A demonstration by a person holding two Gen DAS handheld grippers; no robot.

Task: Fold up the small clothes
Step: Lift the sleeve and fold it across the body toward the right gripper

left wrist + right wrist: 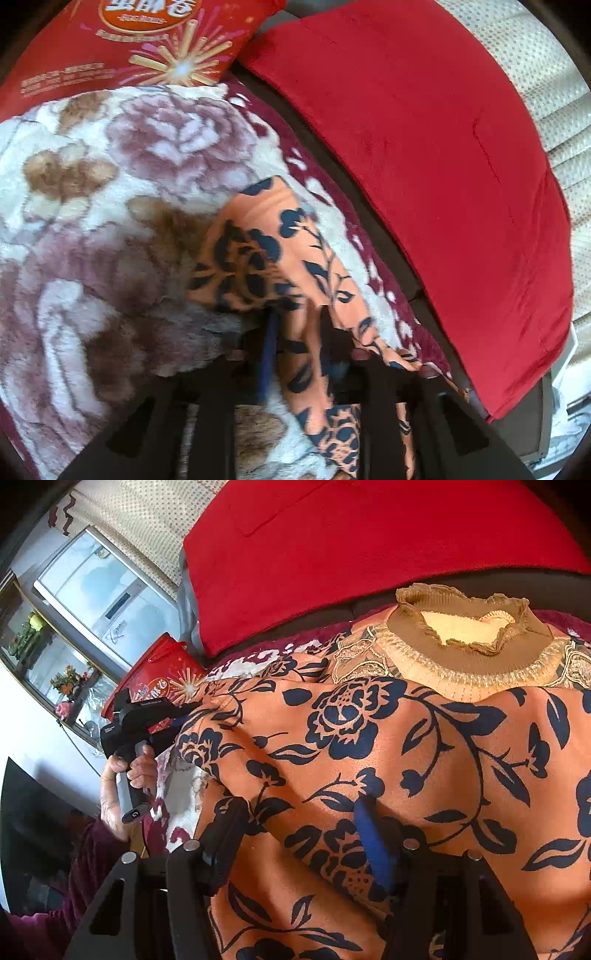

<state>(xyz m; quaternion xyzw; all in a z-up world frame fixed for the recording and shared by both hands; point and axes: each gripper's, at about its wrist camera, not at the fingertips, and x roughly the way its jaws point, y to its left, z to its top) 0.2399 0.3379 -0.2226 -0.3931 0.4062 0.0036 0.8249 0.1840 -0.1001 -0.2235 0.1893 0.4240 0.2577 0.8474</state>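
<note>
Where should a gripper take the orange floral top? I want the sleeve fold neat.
Judging by its pose, grip the orange floral top at its sleeve edge, coming from the blanket side. The cloth narrows to a loose strip there, while the ruffled collar end lies flat.

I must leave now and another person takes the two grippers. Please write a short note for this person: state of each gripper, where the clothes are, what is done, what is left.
Left gripper: sleeve end of the orange floral top passes between its fingers; whether the pads already press is not clear.
Right gripper: open, over the body of the top, which lies between its fingers.
Top lies spread on the flowered blanket, ruffled collar toward the red cushion.
Done: garment laid out.
Left: probably fold the sleeve in, then the body.
</note>
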